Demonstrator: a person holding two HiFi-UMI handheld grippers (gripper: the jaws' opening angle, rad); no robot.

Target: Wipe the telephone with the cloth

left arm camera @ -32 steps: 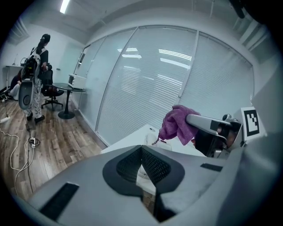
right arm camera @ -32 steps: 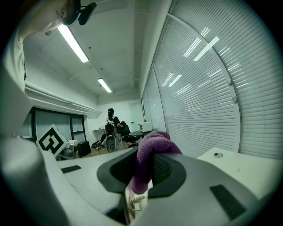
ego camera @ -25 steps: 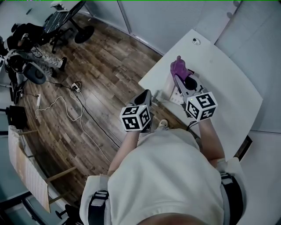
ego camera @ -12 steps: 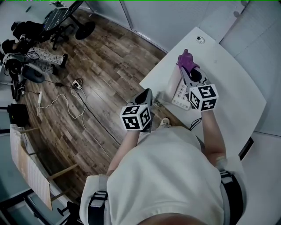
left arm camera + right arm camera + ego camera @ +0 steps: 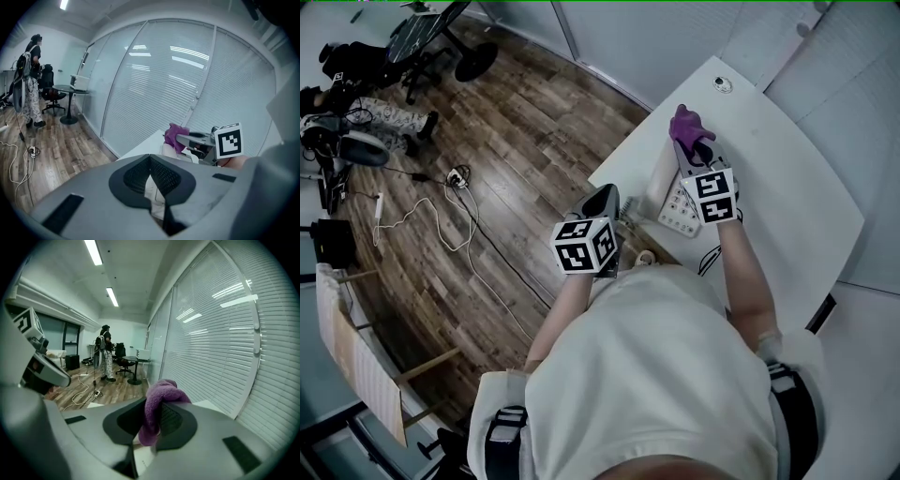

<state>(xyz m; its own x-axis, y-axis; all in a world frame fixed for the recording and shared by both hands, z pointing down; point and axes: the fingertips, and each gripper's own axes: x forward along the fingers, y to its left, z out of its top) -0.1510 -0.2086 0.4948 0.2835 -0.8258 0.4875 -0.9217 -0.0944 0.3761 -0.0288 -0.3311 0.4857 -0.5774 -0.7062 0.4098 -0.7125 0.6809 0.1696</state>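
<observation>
Pretty ordinary office room. Wood plank floor [image 5: 516, 141] takes up the whole left side, with a white cable [image 5: 431, 220] looping across it next to a small power strip [image 5: 457, 176], and a thin black cable [image 5: 502, 262] running toward the white counter [image 5: 787, 169] on the right. There's a little round fitting [image 5: 722, 84] at the counter's far end. Far back, a person [image 5: 104, 357] stands by a black office chair [image 5: 50, 93] and a round table [image 5: 70, 101]. Closed blinds [image 5: 211, 333] cover the glass wall, with strip lights [image 5: 93, 251] overhead.
</observation>
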